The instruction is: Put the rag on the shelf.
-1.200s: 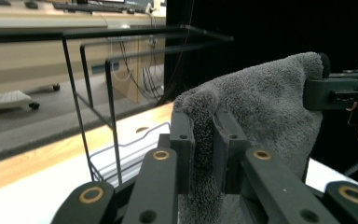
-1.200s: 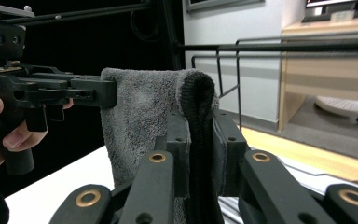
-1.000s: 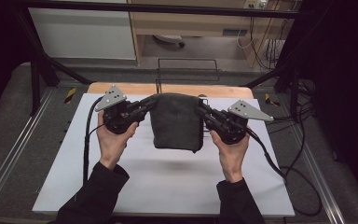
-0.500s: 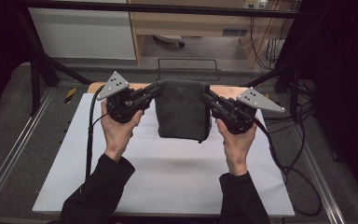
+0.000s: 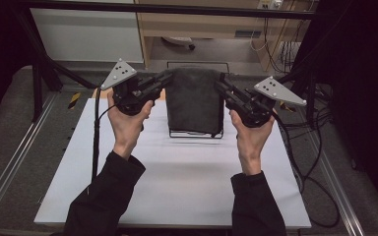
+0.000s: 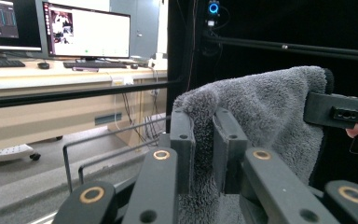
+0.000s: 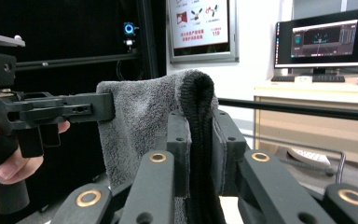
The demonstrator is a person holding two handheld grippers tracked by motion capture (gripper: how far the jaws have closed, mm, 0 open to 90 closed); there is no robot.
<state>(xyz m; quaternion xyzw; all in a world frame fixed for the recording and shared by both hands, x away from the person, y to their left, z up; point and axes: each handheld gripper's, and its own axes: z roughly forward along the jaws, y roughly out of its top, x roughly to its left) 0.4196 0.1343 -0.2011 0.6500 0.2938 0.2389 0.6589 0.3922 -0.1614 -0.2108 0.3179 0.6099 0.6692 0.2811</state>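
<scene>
High view: grey towel (image 5: 193, 101), thick and fluffy, hanging folded between left gripper (image 5: 163, 81) and right gripper (image 5: 222, 84), one top corner in each — lifted above a white board (image 5: 187, 182), lower edge over a thin wire rack (image 5: 197, 133). Bare board toward the near edge; metal rails and dark floor at both sides.

Left gripper view: jaws clamped on a towel corner (image 6: 200, 135); desk with monitors (image 6: 88, 30) beyond.

Right gripper view: jaws clamped on the folded edge (image 7: 198, 116) — poster (image 7: 200, 23), second monitor (image 7: 326, 39) behind.
</scene>
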